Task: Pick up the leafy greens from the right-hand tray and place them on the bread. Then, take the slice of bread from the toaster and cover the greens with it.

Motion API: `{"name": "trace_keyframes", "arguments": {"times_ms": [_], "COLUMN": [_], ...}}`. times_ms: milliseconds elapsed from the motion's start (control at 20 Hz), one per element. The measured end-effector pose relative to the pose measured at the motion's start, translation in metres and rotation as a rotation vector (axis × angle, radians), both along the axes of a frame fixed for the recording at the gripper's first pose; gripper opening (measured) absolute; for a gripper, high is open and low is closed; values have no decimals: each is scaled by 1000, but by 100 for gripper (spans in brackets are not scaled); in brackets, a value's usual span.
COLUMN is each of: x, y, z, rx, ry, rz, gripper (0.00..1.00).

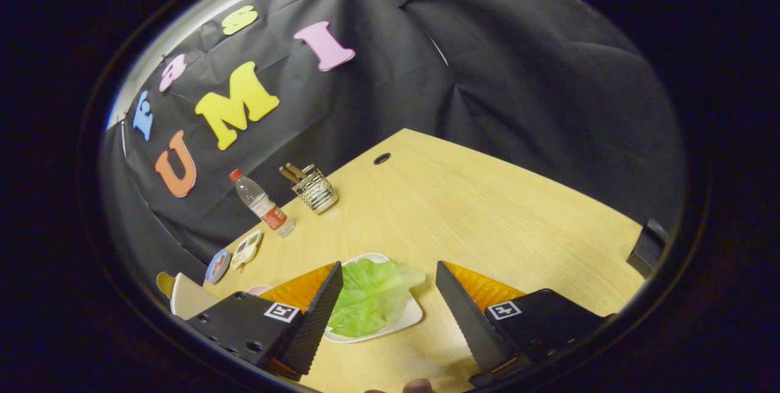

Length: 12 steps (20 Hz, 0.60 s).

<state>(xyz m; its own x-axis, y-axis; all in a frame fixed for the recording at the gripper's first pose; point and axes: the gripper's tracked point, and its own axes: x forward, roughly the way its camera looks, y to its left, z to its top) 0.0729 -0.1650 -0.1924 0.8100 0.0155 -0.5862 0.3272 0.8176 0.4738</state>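
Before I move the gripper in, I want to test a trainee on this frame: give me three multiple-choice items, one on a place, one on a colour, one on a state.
1. Where does the lettuce leaf lie?
A. on the white tray, between the fingers
B. inside the wire holder
C. beside the water bottle

2. What colour is the water bottle's cap?
A. blue
B. red
C. green

3. What state is the gripper in?
A. shut on the leaf
B. shut on nothing
C. open, fingers apart

Answers:
1 A, the leaf rests on the white tray, seen in the gap between the two fingers.
2 B, the cap atop the bottle near the wire holder is red.
3 C, a wide gap separates the fingers and neither presses the leaf.
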Motion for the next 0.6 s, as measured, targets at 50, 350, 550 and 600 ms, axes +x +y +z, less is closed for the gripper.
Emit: {"name": "trace_keyframes", "arguments": {"times_ms": [50,350,550,600], "x": [1,10,16,16], "y": [1,-7,-13,-14], "z": [-6,-30,-39,-40], "rx": [22,112,163,168], "ry": [13,67,69,72], "rz": [-3,-55,-79,-85], "gripper": [96,80,63,56]}}
